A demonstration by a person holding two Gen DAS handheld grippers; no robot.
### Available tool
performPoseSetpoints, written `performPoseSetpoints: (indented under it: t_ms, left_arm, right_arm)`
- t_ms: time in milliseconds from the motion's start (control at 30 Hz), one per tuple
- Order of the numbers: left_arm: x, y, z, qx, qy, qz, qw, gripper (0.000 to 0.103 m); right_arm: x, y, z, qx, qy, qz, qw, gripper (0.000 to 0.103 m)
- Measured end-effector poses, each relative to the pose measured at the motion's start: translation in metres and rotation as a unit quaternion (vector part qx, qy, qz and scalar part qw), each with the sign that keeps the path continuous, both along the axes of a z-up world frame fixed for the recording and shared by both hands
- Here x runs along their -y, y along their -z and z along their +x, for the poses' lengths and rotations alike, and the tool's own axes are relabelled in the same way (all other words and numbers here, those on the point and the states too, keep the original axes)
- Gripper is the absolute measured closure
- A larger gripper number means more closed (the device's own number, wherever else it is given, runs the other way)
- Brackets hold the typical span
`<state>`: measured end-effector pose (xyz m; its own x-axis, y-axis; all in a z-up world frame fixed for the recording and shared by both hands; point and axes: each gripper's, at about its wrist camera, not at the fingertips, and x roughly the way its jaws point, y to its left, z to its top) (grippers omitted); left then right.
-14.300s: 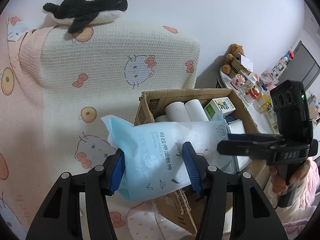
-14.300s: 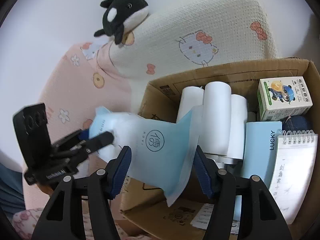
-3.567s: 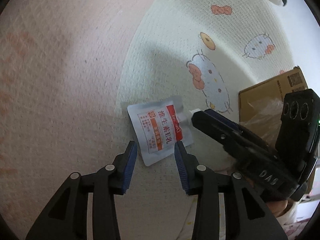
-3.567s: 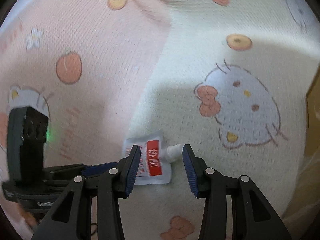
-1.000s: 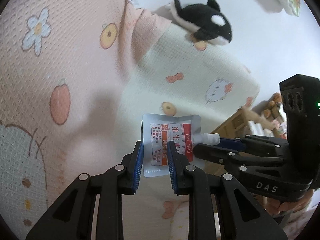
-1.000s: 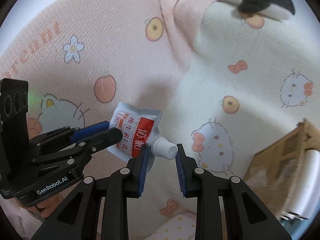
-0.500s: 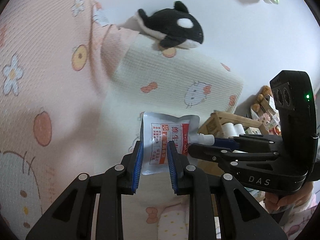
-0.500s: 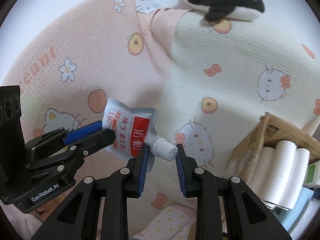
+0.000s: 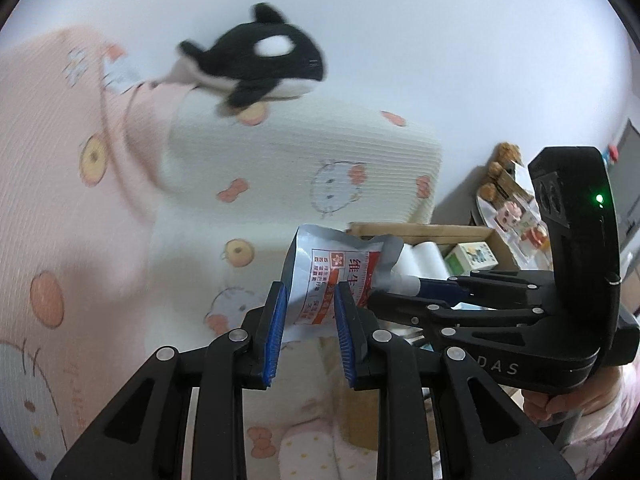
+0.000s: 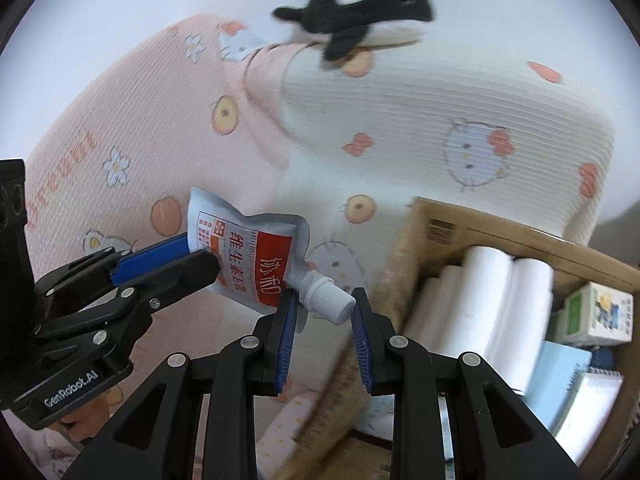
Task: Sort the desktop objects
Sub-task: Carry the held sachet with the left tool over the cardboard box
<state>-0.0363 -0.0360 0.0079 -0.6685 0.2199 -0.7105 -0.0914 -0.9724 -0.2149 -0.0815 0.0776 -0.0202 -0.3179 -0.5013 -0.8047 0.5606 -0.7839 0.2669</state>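
A silver spouted pouch (image 9: 334, 276) with a red label hangs in the air, held from both ends. My left gripper (image 9: 310, 300) is shut on the pouch's lower edge. My right gripper (image 10: 325, 303) is shut on the white screw cap (image 10: 326, 300) of the same pouch (image 10: 248, 256). In the right wrist view the left gripper (image 10: 200, 258) comes in from the left. The right gripper (image 9: 378, 298) comes in from the right in the left wrist view. The pouch hangs just left of an open cardboard box (image 10: 440, 228).
The box (image 9: 420, 230) holds white rolls (image 10: 488, 300), a small green-and-white carton (image 10: 600, 312), a blue notebook (image 10: 560, 376) and a spiral notepad (image 10: 592, 412). An orca plush (image 9: 256, 64) lies on a cushion draped with a cartoon-print blanket (image 10: 400, 120). A cluttered side table (image 9: 512, 208) stands far right.
Both grippers have carried the pouch up and to the right, toward the cardboard box. The box and its rolls now fill more of the right wrist view. Both grips are unchanged.
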Motion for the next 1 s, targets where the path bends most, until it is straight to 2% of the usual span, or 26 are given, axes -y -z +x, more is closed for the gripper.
performPoseSetpoints:
  t_ms: [200, 400, 1000]
  left_arm:
    - [-0.04, -0.006, -0.016, 0.001, 0.034, -0.012, 0.9993, 0.076]
    - [-0.077, 0.006, -0.026, 0.022, 0.054, -0.03, 0.9979, 0.076]
    - [-0.135, 0.05, -0.014, 0.091, 0.105, -0.035, 0.9897, 0.074]
  right_arm:
    - [-0.042, -0.003, -0.01, 0.002, 0.034, -0.013, 0.999, 0.079]
    - [-0.08, 0.002, -0.012, 0.008, 0.06, -0.012, 0.998, 0.079]
    - [-0.133, 0.033, 0.014, 0.047, 0.101, 0.029, 0.993, 0.079]
